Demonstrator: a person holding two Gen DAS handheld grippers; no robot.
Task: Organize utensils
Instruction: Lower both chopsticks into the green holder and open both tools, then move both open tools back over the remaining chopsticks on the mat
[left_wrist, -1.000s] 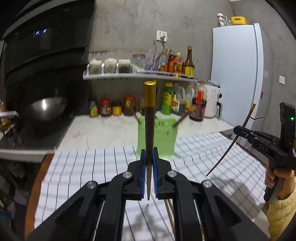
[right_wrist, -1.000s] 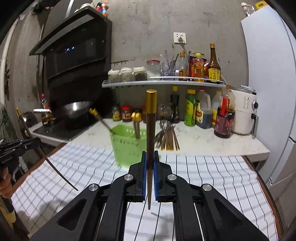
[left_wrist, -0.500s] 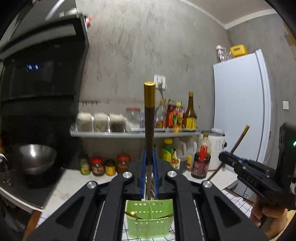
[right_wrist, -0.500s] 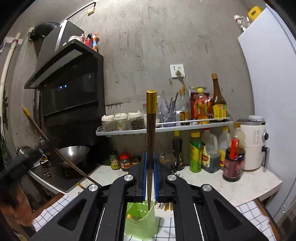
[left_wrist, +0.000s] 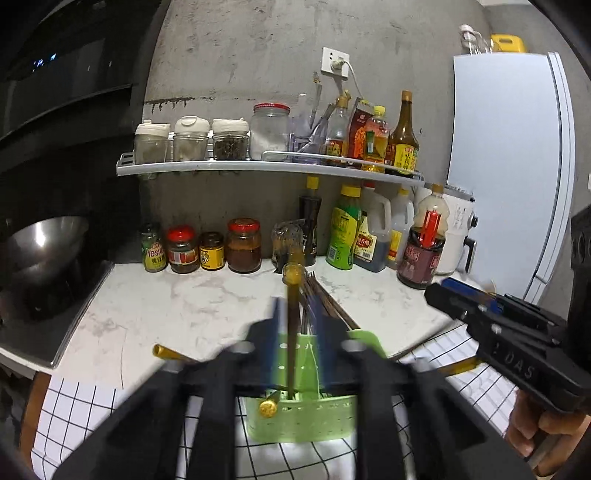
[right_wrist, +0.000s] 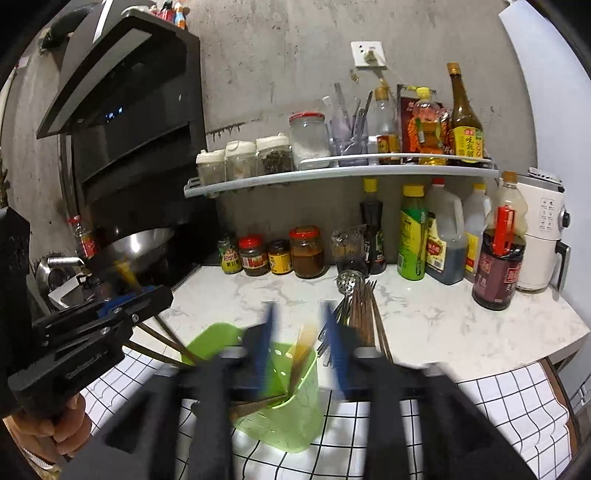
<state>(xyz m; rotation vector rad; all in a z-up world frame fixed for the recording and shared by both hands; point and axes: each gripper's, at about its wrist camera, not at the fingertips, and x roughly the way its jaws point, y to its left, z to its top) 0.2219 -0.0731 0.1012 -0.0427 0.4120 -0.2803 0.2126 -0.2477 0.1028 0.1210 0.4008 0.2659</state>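
Observation:
A green perforated holder (left_wrist: 303, 417) (right_wrist: 295, 417) stands on the checked cloth, directly under both grippers, with several gold-tipped chopsticks leaning in it. My left gripper (left_wrist: 297, 317) (right_wrist: 147, 299) is blurred and its jaws are opening. A dark chopstick with a gold end (left_wrist: 293, 277) stands loose between the pads, its lower end down in the holder. The jaws of my right gripper (right_wrist: 299, 328) (left_wrist: 443, 291) are opening too, and a blurred gold-tipped chopstick (right_wrist: 306, 343) slides between them into the holder, clear of both pads.
A bundle of chopsticks and forks (right_wrist: 362, 314) and a slotted spoon (right_wrist: 345, 280) lie on the marble counter behind the holder. Sauce jars (left_wrist: 242, 245), bottles and a shelf line the wall. A wok (right_wrist: 136, 247) sits left and a white fridge (left_wrist: 509, 166) right.
Both grippers moved forward over the green holder and tipped down toward it. Each was shut on an upright chopstick; now both stand open and the chopsticks are dropping into the holder.

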